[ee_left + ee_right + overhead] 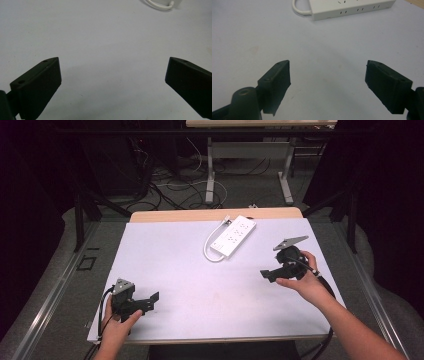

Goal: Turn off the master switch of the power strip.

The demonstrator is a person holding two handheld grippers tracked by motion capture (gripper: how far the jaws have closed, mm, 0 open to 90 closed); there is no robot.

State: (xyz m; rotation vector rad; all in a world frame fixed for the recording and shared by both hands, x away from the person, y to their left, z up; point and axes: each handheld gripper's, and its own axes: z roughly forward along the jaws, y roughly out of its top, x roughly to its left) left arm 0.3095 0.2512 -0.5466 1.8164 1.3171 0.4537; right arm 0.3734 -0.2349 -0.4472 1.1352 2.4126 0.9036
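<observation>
High view shows a white power strip (pixel 233 237) lying on the far middle part of the white tabletop (pixel 175 270), with its white cord (pixel 212 240) making a loop along its left side. The long axis of the strip runs diagonally, from near-left to far-right. The right claw (pixel 266 274) is held above the right side of the tabletop and points to the left; the strip lies ahead of it and a little to the left, near but not touching. The left claw (pixel 153 298) rests low at the near-left corner, well apart from the strip. So the right hand (pixel 305 280) is clearly the nearer one, and I judge that it should make the reach. In the right gripper view, the strip (pixel 352 7) lies across the top, its long side almost crosswise to the jaws, which stand wide open and hold nothing. In the left gripper view, the jaws are also wide open and empty, and the cord loop (pixel 160 5) appears far off at the top edge.
</observation>
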